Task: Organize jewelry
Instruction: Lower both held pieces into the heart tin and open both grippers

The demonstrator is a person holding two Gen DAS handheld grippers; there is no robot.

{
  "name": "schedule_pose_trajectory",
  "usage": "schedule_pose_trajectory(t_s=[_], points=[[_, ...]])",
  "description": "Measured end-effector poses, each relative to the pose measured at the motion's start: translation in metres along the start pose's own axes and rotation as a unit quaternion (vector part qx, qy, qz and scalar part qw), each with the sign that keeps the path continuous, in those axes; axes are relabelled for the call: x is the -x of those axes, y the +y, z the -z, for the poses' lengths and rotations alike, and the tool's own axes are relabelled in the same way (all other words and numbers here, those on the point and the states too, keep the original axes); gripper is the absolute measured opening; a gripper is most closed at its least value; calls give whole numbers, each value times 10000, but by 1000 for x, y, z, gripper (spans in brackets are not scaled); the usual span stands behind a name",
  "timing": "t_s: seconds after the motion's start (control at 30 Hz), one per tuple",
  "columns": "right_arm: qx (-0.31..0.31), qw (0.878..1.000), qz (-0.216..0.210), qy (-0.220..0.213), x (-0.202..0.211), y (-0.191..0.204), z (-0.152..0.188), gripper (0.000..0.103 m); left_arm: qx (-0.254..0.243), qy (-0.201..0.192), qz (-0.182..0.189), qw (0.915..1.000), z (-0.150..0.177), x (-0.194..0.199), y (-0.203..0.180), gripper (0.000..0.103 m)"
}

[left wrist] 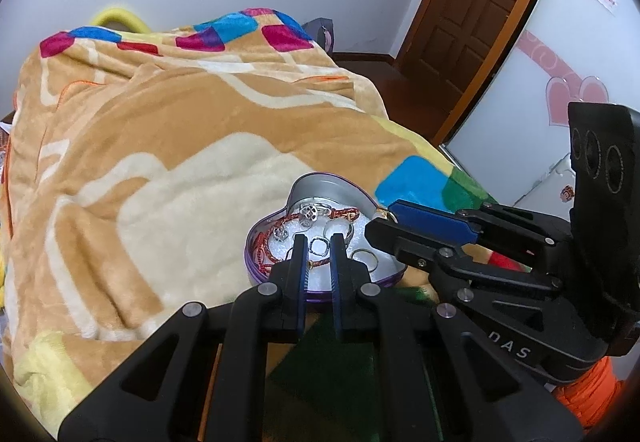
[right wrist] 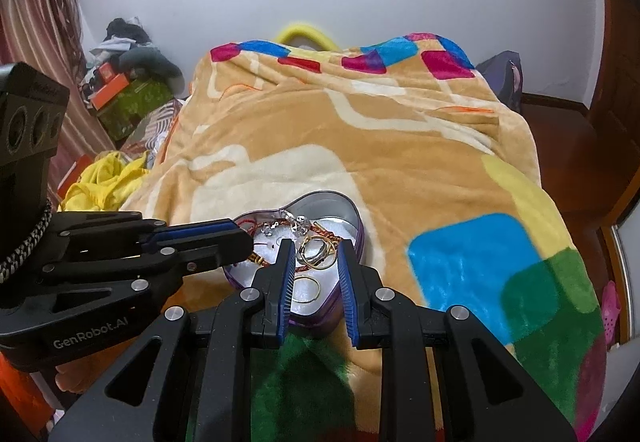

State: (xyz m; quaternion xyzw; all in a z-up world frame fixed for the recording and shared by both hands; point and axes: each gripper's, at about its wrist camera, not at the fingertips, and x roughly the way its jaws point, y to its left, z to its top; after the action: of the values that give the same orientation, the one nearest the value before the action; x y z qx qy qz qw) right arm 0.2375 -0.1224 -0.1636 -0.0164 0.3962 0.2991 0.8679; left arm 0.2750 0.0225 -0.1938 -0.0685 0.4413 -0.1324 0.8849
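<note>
Rings and red cord bracelets already lie in the purple heart-shaped tin [right wrist: 356,230], just ahead of both jaws. Left gripper [left wrist: 319,238] and right gripper [right wrist: 317,246] jaws spread, empty. Nothing visible left outside; task looks nearly done.

Heart-shaped tin [right wrist: 352,220], purple outside, silver inside, white-lined, lid off, set on a blanket. Contained: red braided cords [left wrist: 267,248], silver rings [left wrist: 338,232], gold rings [right wrist: 316,256] and crystal charms [right wrist: 299,223], loosely mixed.

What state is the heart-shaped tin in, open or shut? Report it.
Open. The heart-shaped tin has no lid on it; rings, a red cord bracelet and its white lining show inside.
</note>
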Motion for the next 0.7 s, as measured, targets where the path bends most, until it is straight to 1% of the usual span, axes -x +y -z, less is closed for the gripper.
schedule_pose_trajectory(t_s=[0.07, 0.17, 0.3, 0.37, 0.43, 0.47, 0.6, 0.7], points=[[-18, 10000, -21, -38, 0, -1, -2, 20, 8, 11, 11, 10000, 0, 0, 1, 9], [-44, 10000, -66, 53, -3, -3, -4, 20, 25, -18, 1, 10000, -1, 0, 2, 9], [-27, 9999, -25, 131, -4, -2, -6, 21, 27, -68, -13, 10000, -3, 5, 1, 9], [6, 9999, 18, 132, -3, 0, -6, 23, 21, -106, -36, 9999, -3, 9, 1, 9], [37, 9999, 62, 94, 1, 2, -7, 30, 16, -164, -63, 9998, -3, 15, 0, 11], [51, 9999, 86, 58, 5, 4, -8, 31, 16, -190, -70, 9998, -4, 18, 0, 11], [94, 9998, 128, -78, 18, 8, -13, 33, 6, -372, -142, 9992, -5, 38, -2, 20], [137, 9995, 168, -240, 34, 13, -17, 33, -23, -556, -187, 9983, -6, 58, -6, 24]])
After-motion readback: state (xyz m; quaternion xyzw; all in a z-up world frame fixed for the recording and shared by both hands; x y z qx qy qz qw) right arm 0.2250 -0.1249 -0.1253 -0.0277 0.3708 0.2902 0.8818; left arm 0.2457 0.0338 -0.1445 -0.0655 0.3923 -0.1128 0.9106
